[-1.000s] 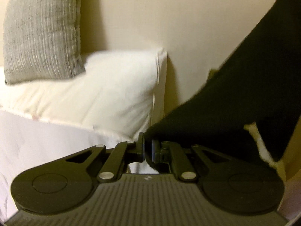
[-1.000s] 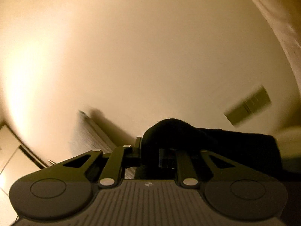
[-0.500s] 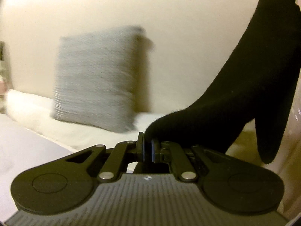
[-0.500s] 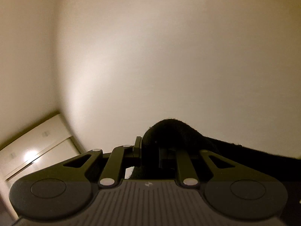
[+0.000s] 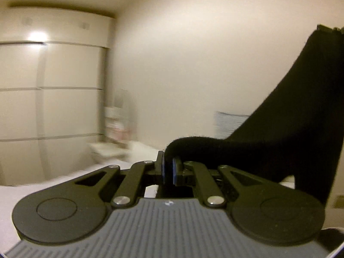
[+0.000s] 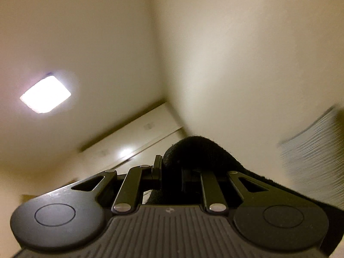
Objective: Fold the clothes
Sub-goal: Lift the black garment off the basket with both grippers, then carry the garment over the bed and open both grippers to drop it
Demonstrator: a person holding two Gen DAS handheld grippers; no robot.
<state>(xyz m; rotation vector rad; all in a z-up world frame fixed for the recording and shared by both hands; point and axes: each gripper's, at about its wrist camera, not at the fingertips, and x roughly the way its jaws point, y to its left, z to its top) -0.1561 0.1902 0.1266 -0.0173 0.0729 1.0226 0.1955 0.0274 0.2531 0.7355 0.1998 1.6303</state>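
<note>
A black garment (image 5: 301, 118) hangs in the air between my two grippers. My left gripper (image 5: 168, 169) is shut on one edge of it; the cloth rises from the jaws up to the upper right, where the other gripper's tip shows at the frame edge. In the right wrist view my right gripper (image 6: 172, 172) is shut on another bunched edge of the black garment (image 6: 197, 152), which trails off to the lower right. The right gripper points up toward the ceiling. The rest of the garment is out of view.
A pale wardrobe (image 5: 53, 107) fills the left of the left wrist view, with a white bed surface (image 5: 64, 176) below it. A grey striped pillow (image 5: 230, 124) stands against the wall, also blurred in the right wrist view (image 6: 316, 157). A ceiling light (image 6: 45, 94) glows.
Both grippers have swung to the left with the garment held up; the pillows slid right and the wardrobe came into view. The right gripper tilted up toward the ceiling light.
</note>
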